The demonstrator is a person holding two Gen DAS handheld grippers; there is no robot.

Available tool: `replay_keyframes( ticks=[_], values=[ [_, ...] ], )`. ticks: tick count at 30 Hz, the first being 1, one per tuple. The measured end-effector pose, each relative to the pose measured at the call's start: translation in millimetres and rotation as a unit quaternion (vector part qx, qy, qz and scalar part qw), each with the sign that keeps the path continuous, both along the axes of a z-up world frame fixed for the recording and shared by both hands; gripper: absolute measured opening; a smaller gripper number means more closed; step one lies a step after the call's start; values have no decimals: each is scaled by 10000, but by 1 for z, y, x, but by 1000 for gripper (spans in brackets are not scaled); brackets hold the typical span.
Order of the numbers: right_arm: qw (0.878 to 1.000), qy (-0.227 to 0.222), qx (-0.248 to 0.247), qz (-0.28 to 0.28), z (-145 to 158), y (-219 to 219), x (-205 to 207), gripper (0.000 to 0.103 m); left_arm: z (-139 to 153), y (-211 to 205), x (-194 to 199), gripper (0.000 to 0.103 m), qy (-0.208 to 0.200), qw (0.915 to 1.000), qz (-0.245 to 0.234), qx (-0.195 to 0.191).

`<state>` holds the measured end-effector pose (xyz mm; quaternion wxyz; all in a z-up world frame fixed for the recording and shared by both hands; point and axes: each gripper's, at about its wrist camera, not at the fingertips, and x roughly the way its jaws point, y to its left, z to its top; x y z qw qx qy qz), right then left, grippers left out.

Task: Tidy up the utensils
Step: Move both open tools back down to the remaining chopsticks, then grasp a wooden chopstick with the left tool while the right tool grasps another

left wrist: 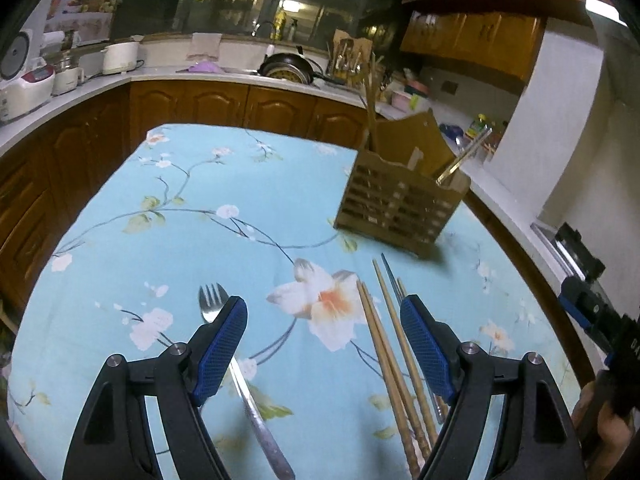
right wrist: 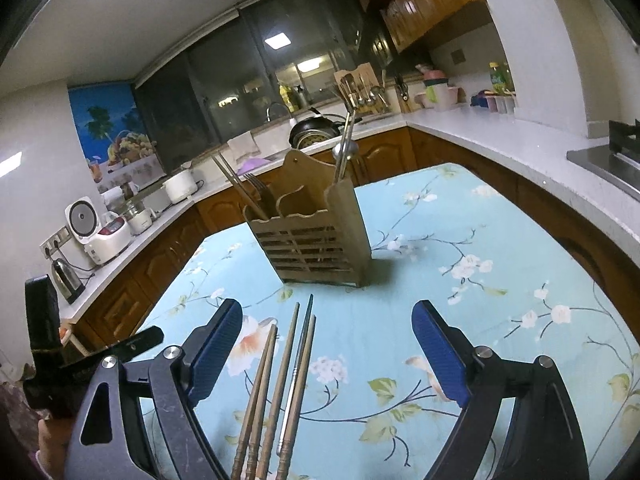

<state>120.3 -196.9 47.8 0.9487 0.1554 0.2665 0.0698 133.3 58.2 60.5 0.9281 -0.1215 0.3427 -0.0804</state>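
Observation:
A wooden slatted utensil holder (left wrist: 400, 200) stands on the floral blue tablecloth (left wrist: 224, 184); it also shows in the right wrist view (right wrist: 316, 236), holding chopsticks, a fork and a metal spoon (right wrist: 346, 152). A metal fork (left wrist: 236, 364) lies under my left gripper's left finger. Several wooden chopsticks (left wrist: 396, 364) and a metal one lie near its right finger; they also show in the right wrist view (right wrist: 280, 384). My left gripper (left wrist: 322, 316) is open and empty above the cloth. My right gripper (right wrist: 326, 320) is open and empty over the chopsticks.
Wooden cabinets and a white counter (left wrist: 224, 76) wrap around the table. The counter carries a rice cooker (right wrist: 100, 228), a kettle (right wrist: 66, 276), a pan (left wrist: 288, 68) and a stove (right wrist: 612, 160). The other gripper's body (left wrist: 592, 312) shows at the right edge.

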Motion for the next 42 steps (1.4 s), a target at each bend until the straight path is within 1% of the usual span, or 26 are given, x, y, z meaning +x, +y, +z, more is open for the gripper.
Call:
replay_keyframes(
  ticks=[3, 7, 9, 13, 15, 19, 22, 24, 26, 27, 28, 29, 30, 31, 34, 35, 36, 38, 40, 42],
  values=[
    [10000, 32, 44, -12, -3, -1, 0, 88, -4, -7, 5, 79, 147, 9998, -79, 61],
    [9998, 161, 91, 6, -9, -3, 6, 87, -11, -21, 17, 77, 385, 9987, -223, 241],
    [9997, 226, 130, 9, -13, -5, 9, 80, -15, -27, 23, 77, 515, 9977, -306, 304],
    [9992, 341, 198, -21, -18, -7, 13, 73, -24, -43, 40, 74, 742, 9949, -433, 535],
    [9990, 379, 216, -37, -20, -8, 14, 72, -29, -50, 48, 69, 865, 9932, -486, 610],
    [9986, 465, 259, -46, -24, -10, 19, 68, -45, -65, 65, 56, 1152, 9883, -531, 851],
    [9983, 516, 277, -53, -27, -10, 22, 66, -54, -73, 74, 56, 1312, 9851, -569, 960],
    [9979, 569, 308, -34, -30, -9, 27, 64, -55, -78, 76, 56, 1198, 9851, -559, 1103],
    [9975, 629, 327, 1, -33, -7, 33, 61, -57, -79, 80, 55, 1210, 9852, -545, 1083],
    [9972, 673, 316, 28, -35, -4, 37, 58, -58, -80, 82, 53, 1210, 9846, -550, 1136],
    [9967, 741, 306, 82, -38, -1, 42, 57, -60, -81, 83, 53, 1201, 9834, -607, 1218],
    [9963, 790, 304, 122, -41, 1, 46, 55, -61, -83, 83, 46, 1186, 9819, -642, 1330],
    [9954, 894, 293, 205, -46, 6, 52, 49, -62, -85, 81, 43, 1149, 9794, -652, 1524],
    [9943, 997, 255, 278, -50, 11, 58, 47, -62, -84, 80, 41, 1138, 9786, -698, 1566],
    [9900, 1304, 119, 532, -64, 26, 75, 33, -61, -72, 76, 33, 1157, 9781, -816, 1525],
    [9887, 1368, 87, 601, -66, 30, 79, 26, -59, -66, 74, 32, 1165, 9787, -841, 1464],
    [9873, 1438, 5, 675, -70, 36, 85, 23, -58, -60, 73, 31, 1178, 9798, -847, 1375],
    [9854, 1518, -123, 766, -75, 45, 96, 22, -56, -47, 73, 30, 1204, 9826, -839, 1142],
    [9824, 1642, -232, 863, -80, 52, 107, 21, -56, -36, 75, 30, 1250, 9852, -714, 927],
    [9785, 1789, -410, 942, -86, 61, 117, 16, -59, -29, 78, 30, 1298, 9863, -635, 789]
  ],
)
